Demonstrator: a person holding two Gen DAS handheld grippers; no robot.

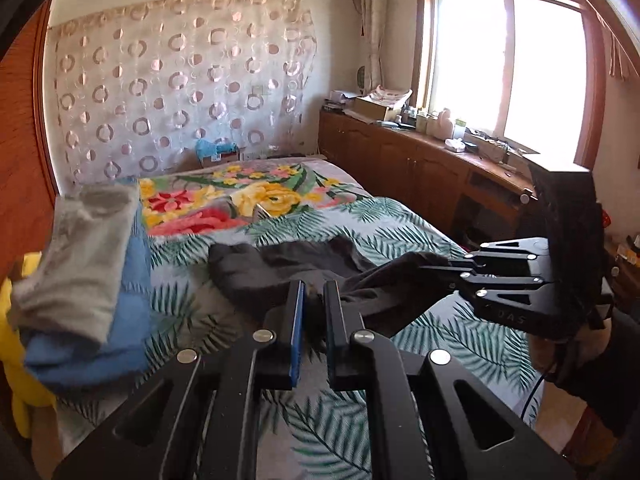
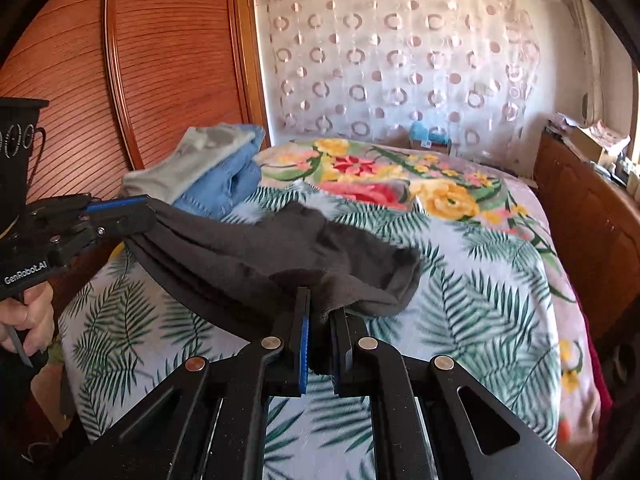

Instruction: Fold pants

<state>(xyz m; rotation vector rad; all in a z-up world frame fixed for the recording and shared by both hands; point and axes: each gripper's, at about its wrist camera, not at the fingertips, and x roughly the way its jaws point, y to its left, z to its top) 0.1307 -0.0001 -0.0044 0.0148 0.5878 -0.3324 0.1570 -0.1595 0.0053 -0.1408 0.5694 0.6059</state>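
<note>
Dark grey pants (image 2: 256, 256) hang stretched above the near half of a leaf-print bed (image 2: 492, 312), the left gripper (image 1: 314, 304) clamped on one edge and the right gripper (image 2: 320, 312) clamped on the other. The far end drags on the cover; a slack or uneven pull could likely bunch the fold or slip cloth from a jaw. Folded clothes (image 2: 216, 168) sit far left.

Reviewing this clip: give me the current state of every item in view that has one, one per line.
Dark pants: lifted at one edge, far end resting on the bed.
Left gripper: shut on the pants.
Right gripper: shut on the pants.
Grey garment: folded, atop the blue jeans.
</note>
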